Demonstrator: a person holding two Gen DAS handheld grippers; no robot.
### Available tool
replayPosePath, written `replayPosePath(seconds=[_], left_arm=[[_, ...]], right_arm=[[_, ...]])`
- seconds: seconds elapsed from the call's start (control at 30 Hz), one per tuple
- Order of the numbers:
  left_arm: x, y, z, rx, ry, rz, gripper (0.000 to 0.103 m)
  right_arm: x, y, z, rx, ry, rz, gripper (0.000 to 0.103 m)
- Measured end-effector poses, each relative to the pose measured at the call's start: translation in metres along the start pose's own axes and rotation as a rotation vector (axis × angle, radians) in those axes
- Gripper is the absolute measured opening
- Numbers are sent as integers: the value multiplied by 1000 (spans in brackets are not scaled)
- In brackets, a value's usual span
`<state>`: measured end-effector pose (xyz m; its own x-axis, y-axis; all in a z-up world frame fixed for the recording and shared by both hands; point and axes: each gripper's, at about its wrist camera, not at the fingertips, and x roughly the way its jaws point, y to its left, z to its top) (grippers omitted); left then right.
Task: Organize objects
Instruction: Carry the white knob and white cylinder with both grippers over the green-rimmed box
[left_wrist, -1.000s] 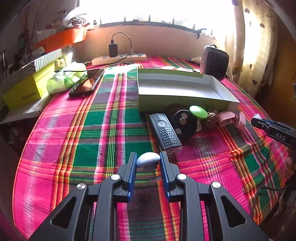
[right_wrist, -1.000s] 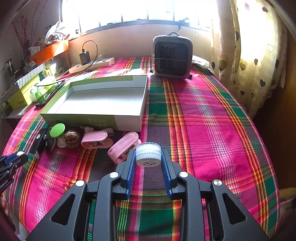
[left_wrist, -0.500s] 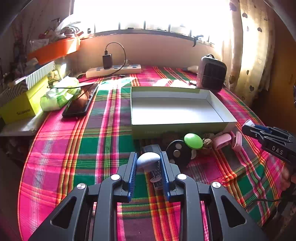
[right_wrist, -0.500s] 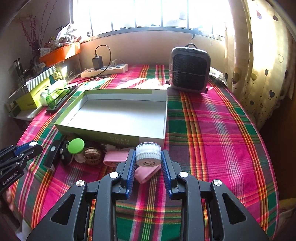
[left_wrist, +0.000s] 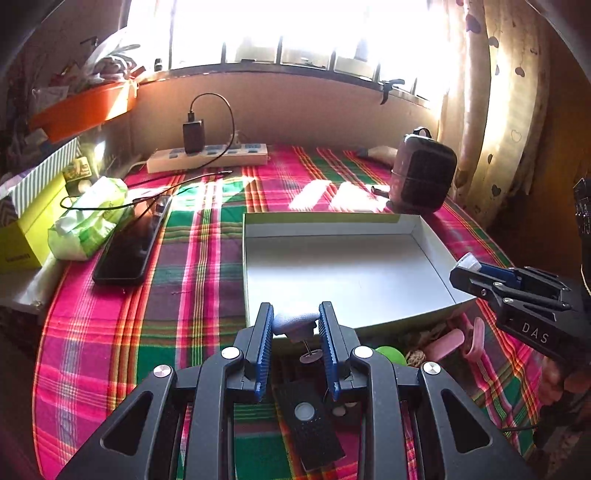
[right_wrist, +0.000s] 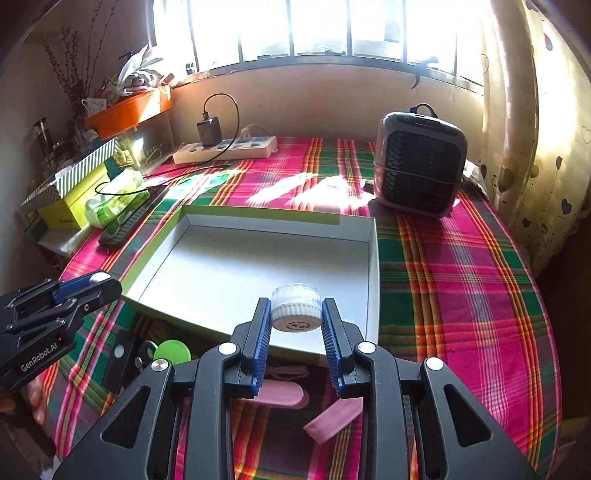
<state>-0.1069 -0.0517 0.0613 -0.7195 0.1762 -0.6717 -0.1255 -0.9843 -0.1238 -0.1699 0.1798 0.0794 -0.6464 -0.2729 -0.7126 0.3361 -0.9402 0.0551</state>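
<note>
Gripping ribbed round white jar (right_wrist: 295, 309), right claw (right_wrist: 295, 332).

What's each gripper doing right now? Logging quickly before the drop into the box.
Left gripper: closed on the small grey-blue pin-stemmed object.
Right gripper: closed on the round white lidded container.

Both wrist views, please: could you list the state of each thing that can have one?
left gripper: shut on the grey cap, held over the box's near edge
right gripper: shut on the white jar, above the box
box: open, nothing inside
charger: plugged into the power strip
phone: screen dark, flat on the cloth
green lid: lying on the cloth outside the box
</note>
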Motion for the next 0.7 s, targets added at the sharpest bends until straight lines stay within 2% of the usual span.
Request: replayPosePath(seconds=[0.27,0.5,0.7], left_arm=[[26,2,24,1,26,-28,23],[52,1,45,32,39,-13,23],[78,3,51,34,82,-2,23]], right_arm=[[25,11,24,-18,28,26,29],[54,17,41,-32,57,26,29],[87,10,47,-22,116,22,29]])
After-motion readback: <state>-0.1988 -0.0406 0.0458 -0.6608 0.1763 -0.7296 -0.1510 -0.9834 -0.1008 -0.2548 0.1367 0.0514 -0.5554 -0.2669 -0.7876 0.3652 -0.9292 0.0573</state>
